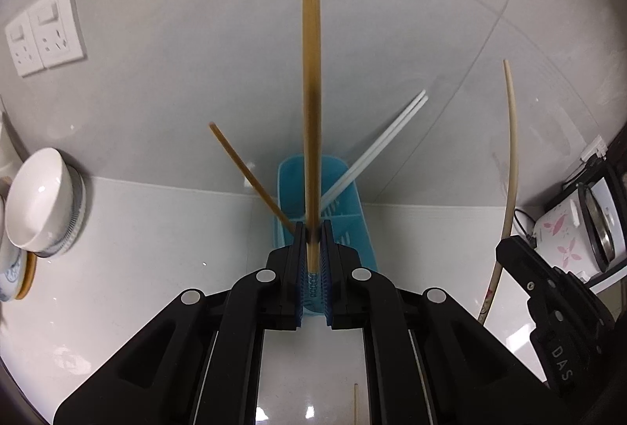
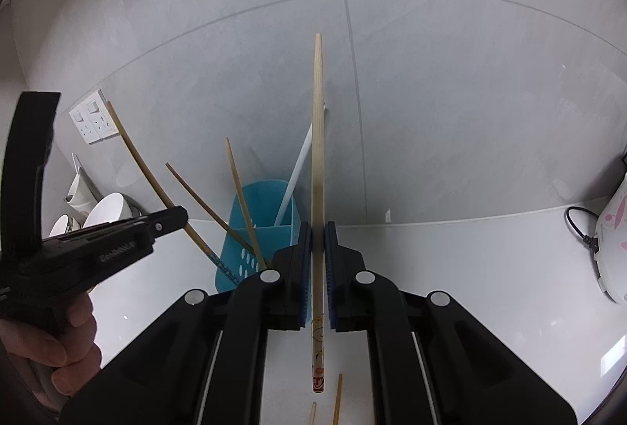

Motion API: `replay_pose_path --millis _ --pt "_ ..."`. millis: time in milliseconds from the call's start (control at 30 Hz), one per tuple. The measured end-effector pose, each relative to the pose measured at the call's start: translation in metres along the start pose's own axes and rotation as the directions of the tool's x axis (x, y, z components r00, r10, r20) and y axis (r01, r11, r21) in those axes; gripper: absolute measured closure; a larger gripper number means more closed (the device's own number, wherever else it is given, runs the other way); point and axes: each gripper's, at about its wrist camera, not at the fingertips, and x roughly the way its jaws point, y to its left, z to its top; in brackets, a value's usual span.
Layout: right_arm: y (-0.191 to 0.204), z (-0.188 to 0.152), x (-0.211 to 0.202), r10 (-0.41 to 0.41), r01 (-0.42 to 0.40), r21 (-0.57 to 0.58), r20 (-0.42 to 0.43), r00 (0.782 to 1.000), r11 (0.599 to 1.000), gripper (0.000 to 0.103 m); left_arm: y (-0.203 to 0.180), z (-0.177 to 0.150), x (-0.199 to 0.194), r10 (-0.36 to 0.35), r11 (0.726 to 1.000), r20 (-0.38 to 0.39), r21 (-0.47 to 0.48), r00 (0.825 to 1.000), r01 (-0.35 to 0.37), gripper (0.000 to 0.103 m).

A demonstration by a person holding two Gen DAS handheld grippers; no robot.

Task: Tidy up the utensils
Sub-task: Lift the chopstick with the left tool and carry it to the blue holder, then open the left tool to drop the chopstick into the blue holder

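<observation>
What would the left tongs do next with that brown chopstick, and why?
Probably carry it on over the blue holder and lower its end into a compartment. The left tongs are shut on the brown chopstick, held upright just before the holder, where a darker chopstick and white chopsticks already stand.

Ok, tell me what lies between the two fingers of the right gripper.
A pale chopstick is clamped between the right gripper's fingers, its printed end hanging below them. The right wrist view shows it, with the blue holder behind.
</observation>
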Motion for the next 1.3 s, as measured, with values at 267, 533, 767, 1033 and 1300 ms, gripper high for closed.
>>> replay_pose_path --millis 267,533,767,1033,1300 --pt "0.001 -0.001 0.017 0.001 -0.001 0.0 -0.025 1.0 1.0 0.097 0.003 -0.008 0.025 -0.017 1.0 -0.045 0.017 0.999 0.018 0.096" --pt "-0.001 0.002 0.025 0.034 -0.034 0.002 -0.022 0.999 0.999 0.097 0.011 -0.019 0.016 0.01 1.0 0.007 0.019 1.0 -0.011 0.059" --pt "0.006 0.016 0.021 0.099 -0.099 -0.013 0.037 0.994 0.995 0.097 0.026 -0.031 0.002 0.03 1.0 0.032 0.003 0.999 -0.03 0.033" --pt "0.02 0.027 0.031 0.18 -0.179 -0.021 0.115 0.977 0.984 0.097 0.041 -0.041 -0.003 0.064 0.998 0.052 -0.016 0.997 -0.063 0.012" --pt "0.031 0.023 0.04 0.217 -0.211 -0.05 0.172 0.961 0.976 0.097 0.056 -0.045 -0.001 0.081 0.997 0.059 -0.024 0.995 -0.08 0.006"
